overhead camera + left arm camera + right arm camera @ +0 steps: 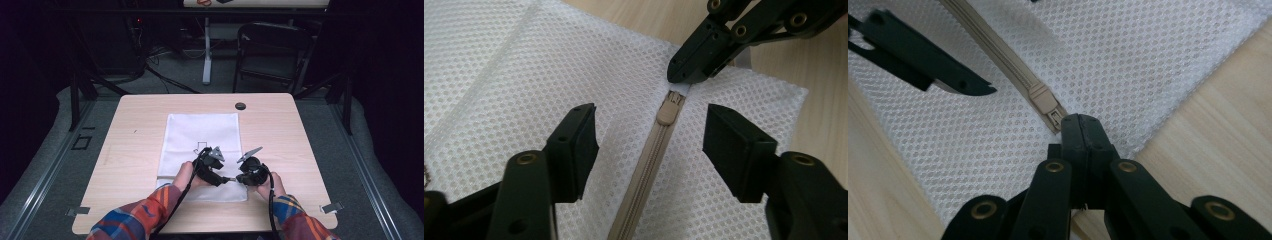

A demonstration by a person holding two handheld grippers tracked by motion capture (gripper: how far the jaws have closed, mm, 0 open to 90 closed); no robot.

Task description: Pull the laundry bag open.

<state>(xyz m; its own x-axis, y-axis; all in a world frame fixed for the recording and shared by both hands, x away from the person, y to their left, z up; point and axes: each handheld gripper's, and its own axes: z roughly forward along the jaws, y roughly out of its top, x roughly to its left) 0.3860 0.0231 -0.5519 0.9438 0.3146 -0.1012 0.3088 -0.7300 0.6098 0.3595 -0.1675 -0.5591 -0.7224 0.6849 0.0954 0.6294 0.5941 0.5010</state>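
Pinching zipper pull (1053,116), right claw (1082,131), left claw (651,135) half-open

Dark lab: rig frame (80,95), cables (155,70)

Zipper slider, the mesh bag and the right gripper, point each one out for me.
zipper slider (670,107), left gripper view, on its beige body.
mesh bag (514,65), left gripper view, on bare white netting.
right gripper (1083,131), right gripper view, at its closed tips.

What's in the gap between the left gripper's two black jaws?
In the left gripper view, the beige zipper slider and white mesh laundry bag lie there, untouched.
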